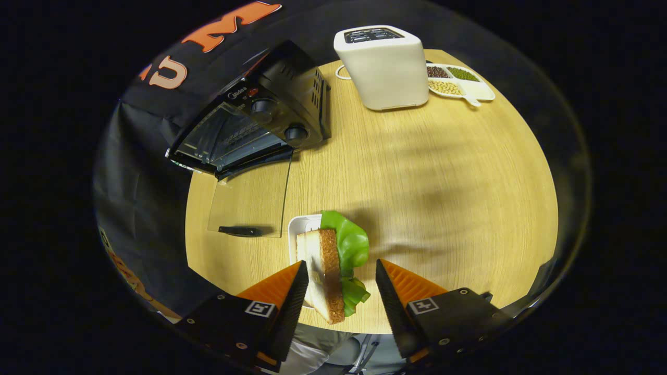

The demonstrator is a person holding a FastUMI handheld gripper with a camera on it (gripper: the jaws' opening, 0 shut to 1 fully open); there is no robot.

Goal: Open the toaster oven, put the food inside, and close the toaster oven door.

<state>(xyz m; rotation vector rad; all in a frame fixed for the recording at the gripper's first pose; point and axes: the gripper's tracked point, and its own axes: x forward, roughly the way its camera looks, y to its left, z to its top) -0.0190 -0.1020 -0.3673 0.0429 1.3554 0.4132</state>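
Observation:
A black toaster oven (260, 120) stands at the back left of the round wooden table (443, 198). Its glass door (255, 200) lies folded down flat on the table, with the dark handle (239, 230) at its near edge. A sandwich (325, 271) of toasted bread with green lettuce (351, 245) stands on edge over a small white plate (299, 226), just right of the door. My gripper (341, 262) is open around the sandwich: the left finger is against the bread, and the right finger stands a little apart from the lettuce.
A white pop-up toaster (385, 67) stands at the back of the table. Next to it, on the right, is a white divided dish (461, 83) of beans. Bare tabletop stretches to the right of the sandwich and between it and the oven.

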